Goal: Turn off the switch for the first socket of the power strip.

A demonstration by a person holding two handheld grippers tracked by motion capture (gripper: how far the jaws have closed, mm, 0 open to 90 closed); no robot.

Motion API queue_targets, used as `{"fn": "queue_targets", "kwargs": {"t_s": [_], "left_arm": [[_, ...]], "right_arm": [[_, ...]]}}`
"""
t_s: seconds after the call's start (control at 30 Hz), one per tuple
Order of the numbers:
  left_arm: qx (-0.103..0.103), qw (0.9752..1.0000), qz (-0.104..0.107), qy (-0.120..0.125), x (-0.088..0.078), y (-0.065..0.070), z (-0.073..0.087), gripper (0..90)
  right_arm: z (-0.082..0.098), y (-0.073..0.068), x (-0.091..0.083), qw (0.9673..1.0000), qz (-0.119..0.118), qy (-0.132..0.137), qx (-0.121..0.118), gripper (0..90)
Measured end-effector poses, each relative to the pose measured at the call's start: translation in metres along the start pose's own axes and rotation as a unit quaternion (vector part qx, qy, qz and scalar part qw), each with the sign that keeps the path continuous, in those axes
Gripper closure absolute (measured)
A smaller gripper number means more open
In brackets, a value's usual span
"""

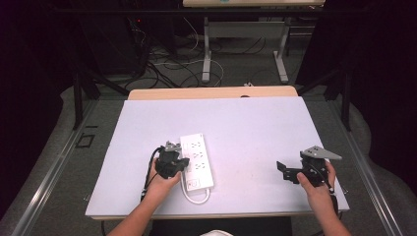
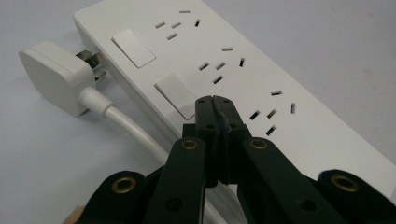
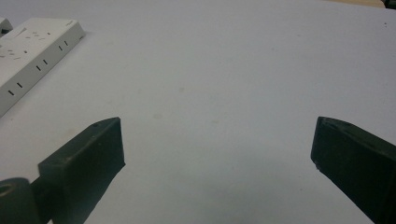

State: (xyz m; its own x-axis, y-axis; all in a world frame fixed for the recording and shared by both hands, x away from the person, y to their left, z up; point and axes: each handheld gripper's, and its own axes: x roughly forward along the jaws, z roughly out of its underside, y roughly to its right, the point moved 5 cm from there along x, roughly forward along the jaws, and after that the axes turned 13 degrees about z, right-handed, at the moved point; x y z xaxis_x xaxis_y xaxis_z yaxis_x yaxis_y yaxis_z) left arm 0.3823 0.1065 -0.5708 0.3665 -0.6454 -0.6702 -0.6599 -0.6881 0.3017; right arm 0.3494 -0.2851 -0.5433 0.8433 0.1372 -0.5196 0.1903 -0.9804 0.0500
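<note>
- Beside the power strip (image 2: 243,79), the left gripper view reveals its loose white plug (image 2: 53,77).
- Left gripper (image 2: 215,100): jaws pressed together, tips at a rocker switch (image 2: 177,93).
- Right gripper (image 3: 217,149): jaws wide apart, holding nothing, over the white mat (image 1: 255,132).

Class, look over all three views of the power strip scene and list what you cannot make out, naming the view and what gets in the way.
- Power strip, high view: its left edge is covered by the left tongs.
- Switch, left gripper view: whether the shut tongs press it is unclear; their tips cover its near end.
- Plug, left gripper view: its pins are partly behind the strip's end.
- Power strip, right gripper view: cut off by the left edge.
</note>
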Motion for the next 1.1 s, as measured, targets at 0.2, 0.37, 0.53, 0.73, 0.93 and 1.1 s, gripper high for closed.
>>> {"fn": "queue_targets", "kwargs": {"t_s": [0.2, 0.37, 0.53, 0.73, 0.93, 1.1], "left_arm": [[0.0, 1.0, 0.001, 0.001, 0.0, 0.0002, 0.0002, 90.0], [-0.002, 1.0, 0.0, 0.002, 0.0002, 0.0004, 0.0, 90.0], [0.0, 1.0, -0.001, 0.002, 0.0002, 0.0009, 0.0003, 90.0], [0.003, 1.0, -0.002, 0.002, 0.0007, 0.0017, 0.0, 90.0], [0.002, 1.0, -0.002, 0.002, 0.0005, 0.0018, 0.0, 89.9], [0.004, 1.0, -0.003, 0.003, -0.0009, 0.0017, -0.0001, 89.6]], "right_arm": [[-0.0001, 0.0003, 0.0002, 1.0, 0.0, 0.001, -0.003, 2.4], [0.0005, 0.0013, 0.0005, 1.0, 0.002, 0.004, 0.001, 2.4], [-0.0002, 0.0016, 0.0005, 1.0, 0.002, 0.005, 0.002, 2.4], [0.0004, 0.0002, 0.0005, 1.0, -0.001, -0.001, 0.0, 2.4], [0.0, 0.0009, -0.0002, 1.0, 0.003, 0.003, 0.0, 2.4], [0.0002, 0.0002, 0.0001, 1.0, -0.001, 0.001, 0.0, 2.5]]}}
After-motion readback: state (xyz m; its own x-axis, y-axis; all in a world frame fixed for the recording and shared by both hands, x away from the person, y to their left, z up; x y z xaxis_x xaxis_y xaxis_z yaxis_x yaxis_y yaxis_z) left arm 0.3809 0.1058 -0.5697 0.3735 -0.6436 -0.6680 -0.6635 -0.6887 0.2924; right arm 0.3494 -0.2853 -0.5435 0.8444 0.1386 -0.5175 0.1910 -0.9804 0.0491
